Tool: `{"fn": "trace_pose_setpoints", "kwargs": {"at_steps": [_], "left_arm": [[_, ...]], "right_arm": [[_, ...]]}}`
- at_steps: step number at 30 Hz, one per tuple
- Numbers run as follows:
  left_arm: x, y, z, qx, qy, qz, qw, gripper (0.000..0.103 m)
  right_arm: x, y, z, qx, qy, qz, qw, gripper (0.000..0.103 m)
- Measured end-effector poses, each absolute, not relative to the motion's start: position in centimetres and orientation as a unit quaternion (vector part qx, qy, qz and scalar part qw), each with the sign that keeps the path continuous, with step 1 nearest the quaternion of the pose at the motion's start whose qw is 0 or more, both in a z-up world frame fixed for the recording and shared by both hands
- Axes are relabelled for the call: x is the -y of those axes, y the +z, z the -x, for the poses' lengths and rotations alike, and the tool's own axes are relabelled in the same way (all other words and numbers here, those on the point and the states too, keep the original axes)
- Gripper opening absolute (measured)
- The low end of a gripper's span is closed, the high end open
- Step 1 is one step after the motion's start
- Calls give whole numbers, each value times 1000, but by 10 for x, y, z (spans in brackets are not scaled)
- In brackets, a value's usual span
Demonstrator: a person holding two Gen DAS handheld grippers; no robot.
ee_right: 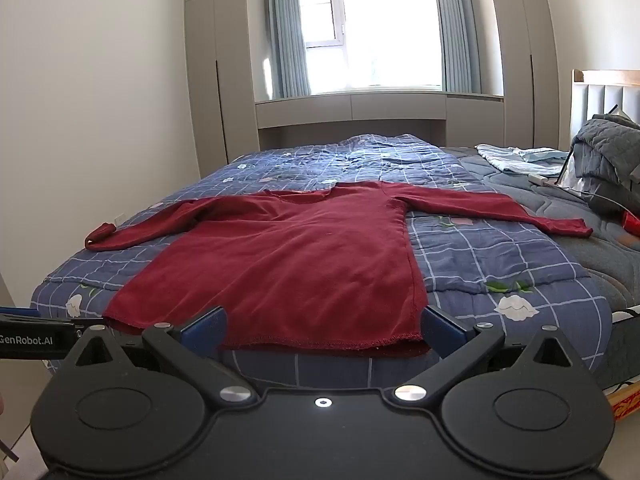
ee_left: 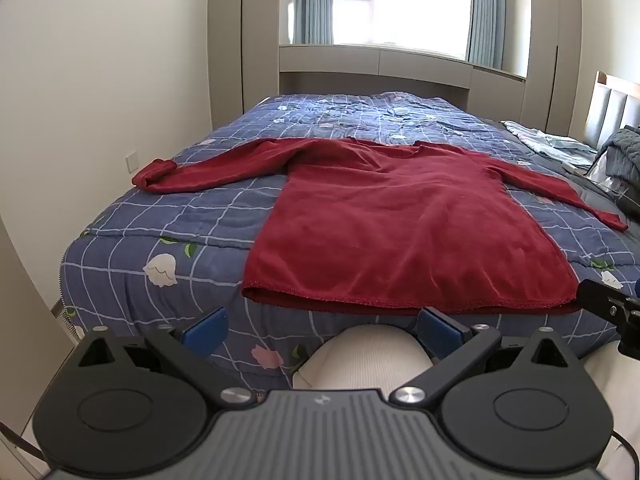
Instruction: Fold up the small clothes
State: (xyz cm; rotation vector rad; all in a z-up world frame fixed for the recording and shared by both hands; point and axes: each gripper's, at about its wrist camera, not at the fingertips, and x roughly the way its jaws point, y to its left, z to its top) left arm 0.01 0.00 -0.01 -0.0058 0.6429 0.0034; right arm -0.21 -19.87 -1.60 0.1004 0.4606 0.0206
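A long-sleeved top (ee_left: 400, 232) lies flat on the quilt (ee_left: 168, 240) that covers the bed (ee_right: 560, 344), its hem at the near edge and its neckline toward the far side. Its 2 sleeves stretch out, 1 to the left, 1 to the right. Both grippers hang just before the near edge of the bed, the left gripper (ee_left: 322, 334) to the left of the right gripper (ee_right: 324, 330). At the far right of the bed lie loose bedclothes (ee_right: 608, 152) before the headboard (ee_right: 600, 92). Behind the bed stands a window (ee_right: 376, 28) between 2 wardrobes.
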Motion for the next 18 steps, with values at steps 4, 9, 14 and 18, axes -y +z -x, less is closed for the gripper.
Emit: {"fn": "trace_pose_setpoints", "kwargs": {"at_steps": [4,9,14,18], "left_arm": [[0,0,0,-316,2,4,949,103],[0,0,0,-316,0,5,949,103],[-2,1,2,-316,-1,4,949,103],[-1,1,2,-317,-1,4,948,103]], "right_arm": [[199,-16,2,-228,10,-50,972,103],[199,-16,2,-228,10,-50,972,103],[199,-16,2,-228,10,-51,972,103],[199,-16,1,-228,10,-51,972,103]]}}
